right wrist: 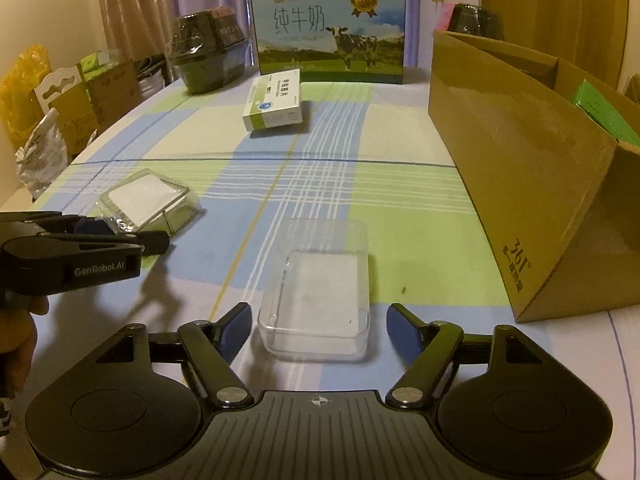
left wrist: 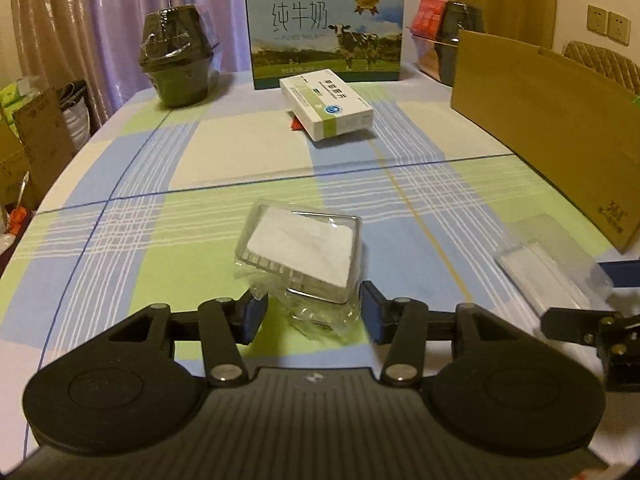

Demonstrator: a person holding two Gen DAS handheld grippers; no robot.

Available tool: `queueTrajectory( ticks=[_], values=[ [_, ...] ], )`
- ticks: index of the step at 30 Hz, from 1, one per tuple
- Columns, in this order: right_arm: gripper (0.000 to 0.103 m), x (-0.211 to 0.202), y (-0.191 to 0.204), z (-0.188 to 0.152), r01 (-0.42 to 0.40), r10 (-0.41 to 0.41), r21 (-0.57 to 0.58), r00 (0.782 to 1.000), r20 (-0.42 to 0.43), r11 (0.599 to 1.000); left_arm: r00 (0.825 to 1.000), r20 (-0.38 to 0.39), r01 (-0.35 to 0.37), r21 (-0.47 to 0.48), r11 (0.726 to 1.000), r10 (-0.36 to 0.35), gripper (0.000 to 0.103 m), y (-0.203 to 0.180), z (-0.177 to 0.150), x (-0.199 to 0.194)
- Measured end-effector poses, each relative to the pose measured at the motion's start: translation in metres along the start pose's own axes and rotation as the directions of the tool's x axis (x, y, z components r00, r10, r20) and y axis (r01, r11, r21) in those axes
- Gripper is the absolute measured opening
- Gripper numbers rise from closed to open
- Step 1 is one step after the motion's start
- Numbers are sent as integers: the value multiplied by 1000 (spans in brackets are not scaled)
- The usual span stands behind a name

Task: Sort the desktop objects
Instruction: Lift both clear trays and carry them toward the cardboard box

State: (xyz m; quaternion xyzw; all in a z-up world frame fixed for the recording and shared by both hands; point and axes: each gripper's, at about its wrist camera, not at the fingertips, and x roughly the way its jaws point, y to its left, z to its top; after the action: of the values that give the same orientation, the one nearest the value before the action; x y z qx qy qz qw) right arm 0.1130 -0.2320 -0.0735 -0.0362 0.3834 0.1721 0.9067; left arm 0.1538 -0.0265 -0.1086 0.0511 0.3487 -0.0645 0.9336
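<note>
We see the left gripper w/ fingers spread either side of a clear wrapped box holding a white pad, not pinching it. The right gripper is spread wide around an empty clear tray. At 12 o'clock lies a white-green carton; at 2 o'clock stands a cardboard box on the checked tablecloth.

Both wrist cams sit low over the surface, looking forward along their jaws toward the milk carton at the far edge. Left cam is close on the wrapped plastic case; right cam close on the clear tray. Shared: carton, medicine box, cardboard box, each other's target.
</note>
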Motion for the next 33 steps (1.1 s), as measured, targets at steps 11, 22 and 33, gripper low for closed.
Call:
queueTrajectory(
  ticks=[11, 22, 33],
  values=[
    [77, 5, -9, -1, 4, -4, 23, 1000, 13, 1000, 999, 33, -2, 33, 999, 1, 56, -1, 4, 13],
    [77, 4, -9, -1, 3, -3, 15, 1000, 26, 1000, 998, -9, 60, -4, 998, -60, 29, -2, 5, 7],
    [77, 15, -1, 6, 7, -7, -16, 999, 40, 1000, 995, -29, 90, -39, 995, -91, 28, -2, 1, -3]
  ],
)
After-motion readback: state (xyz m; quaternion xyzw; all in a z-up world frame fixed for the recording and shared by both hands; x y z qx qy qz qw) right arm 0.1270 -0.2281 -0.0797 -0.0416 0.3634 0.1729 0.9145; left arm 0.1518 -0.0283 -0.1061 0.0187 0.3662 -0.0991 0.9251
